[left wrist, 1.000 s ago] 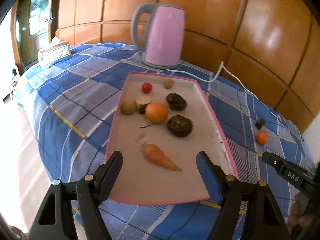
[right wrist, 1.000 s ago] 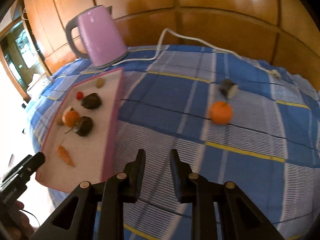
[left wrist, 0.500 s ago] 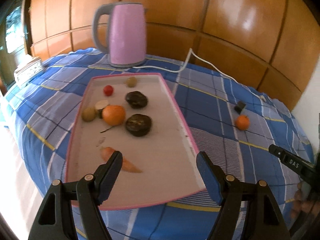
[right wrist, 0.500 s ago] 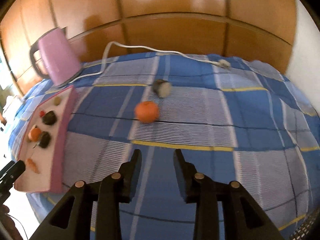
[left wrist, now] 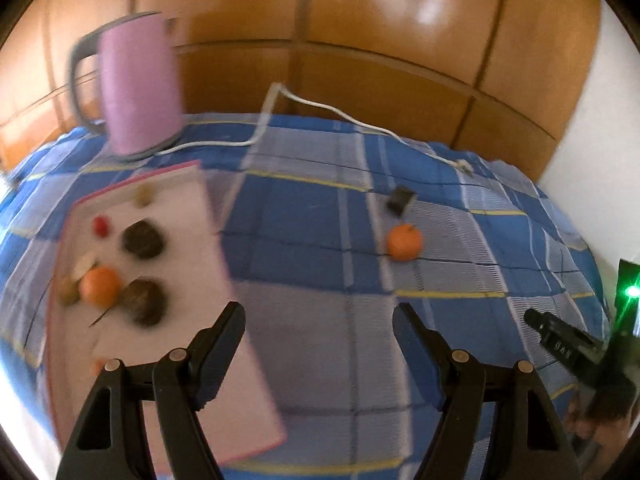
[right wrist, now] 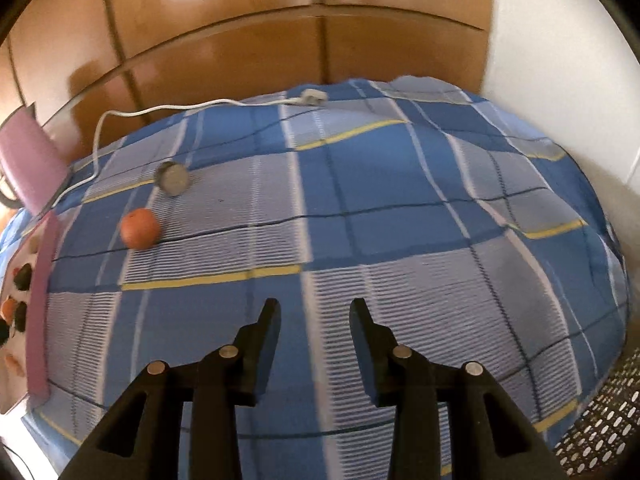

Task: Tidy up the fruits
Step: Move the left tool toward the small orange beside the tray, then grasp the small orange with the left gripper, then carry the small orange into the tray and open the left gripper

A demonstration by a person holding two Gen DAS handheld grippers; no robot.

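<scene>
Both views swung right since earlier | orange (right wrist: 140, 228) now left | left hand-held gripper (left wrist: 318, 326) wide, right hand-held gripper (right wrist: 314, 318) parted wider

This is a home, most likely a dining or living room. A table is spread with a blue plaid tablecloth (right wrist: 400, 208) of the household kind, crossed by thin yellow stripes. On it stands a pink electric kettle (left wrist: 136, 84) with a grey handle, its white power cord (left wrist: 320, 108) trailing over the cloth to a plug lying loose. Behind the table runs a wall of glossy wooden panels (right wrist: 240, 48), like built-in cabinet doors, meeting a plain white wall (right wrist: 560, 60) at the right.
</scene>
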